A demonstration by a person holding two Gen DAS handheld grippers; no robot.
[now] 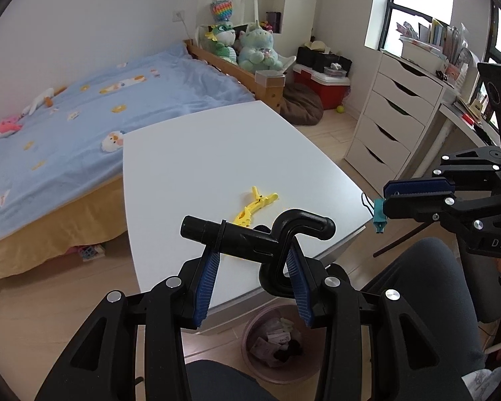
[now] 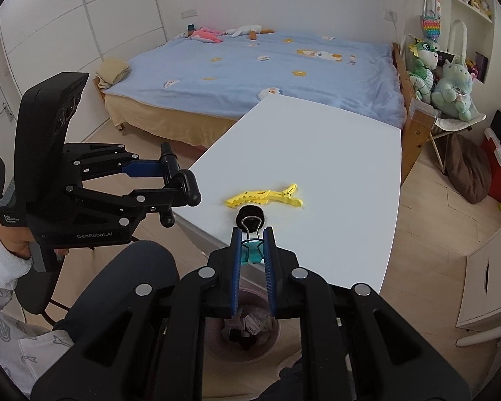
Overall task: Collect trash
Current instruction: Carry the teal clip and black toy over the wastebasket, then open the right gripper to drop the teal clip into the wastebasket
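My left gripper [image 1: 254, 250] is shut on a black plastic pipe piece [image 1: 247, 234] with a hooked end, held crosswise over the near edge of the white table [image 1: 217, 140]. My right gripper [image 2: 252, 234] is shut on a teal binder clip [image 2: 252, 250], whose wire handle sticks out forward. Each gripper shows in the other's view: the right gripper [image 1: 387, 200] with the binder clip [image 1: 379, 217], and the left gripper [image 2: 175, 183] with the pipe piece [image 2: 187, 187]. A yellow hair clip [image 1: 255, 205] [image 2: 267, 197] lies on the table. A small black round thing [image 2: 250, 215] sits beside it.
A pink trash bin [image 1: 277, 344] [image 2: 243, 337] with scraps inside stands on the floor below the table's near edge, between the person's dark-clad knees [image 1: 427, 287]. A blue bed [image 1: 83, 110] lies beyond the table. White drawers [image 1: 390, 113] stand at the right.
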